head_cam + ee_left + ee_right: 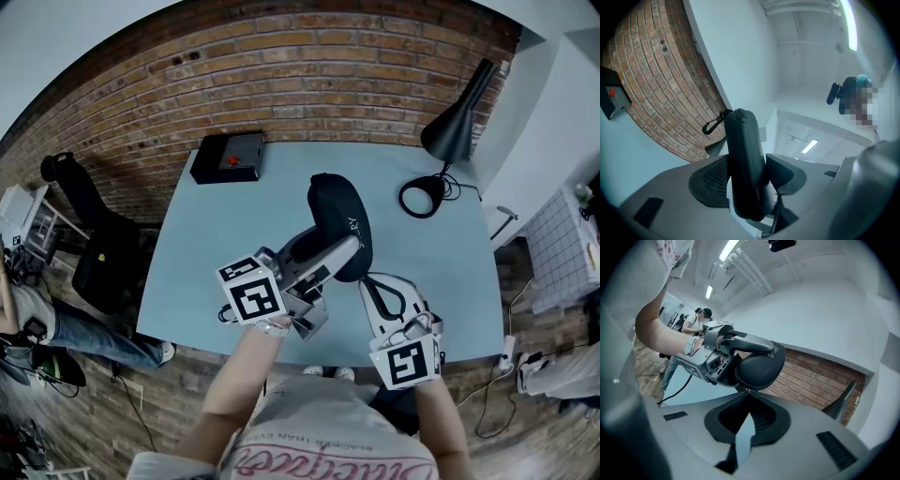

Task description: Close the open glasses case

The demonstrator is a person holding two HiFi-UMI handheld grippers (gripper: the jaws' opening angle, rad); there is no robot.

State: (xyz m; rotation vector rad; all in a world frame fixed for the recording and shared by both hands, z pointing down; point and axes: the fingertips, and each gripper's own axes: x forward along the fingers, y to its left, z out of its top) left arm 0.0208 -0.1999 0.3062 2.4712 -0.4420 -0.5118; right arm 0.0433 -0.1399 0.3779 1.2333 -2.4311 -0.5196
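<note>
A black zip-up glasses case (339,221) hangs above the light blue table (216,234), near its middle. My left gripper (330,253) reaches in from the left and is shut on the case. In the left gripper view the case (743,154) stands on end between both pads (710,183), with a clip at its top. My right gripper (369,281) comes from the front right. Its jaws are shut, and its tips (748,393) pinch a small metal zipper pull at the near end of the case (757,366).
A black box with a red button (230,155) sits at the table's far left corner. A black desk lamp (457,127) stands at the far right, its cable beside the base. A brick wall runs behind the table. A dark chair (98,244) is left of the table.
</note>
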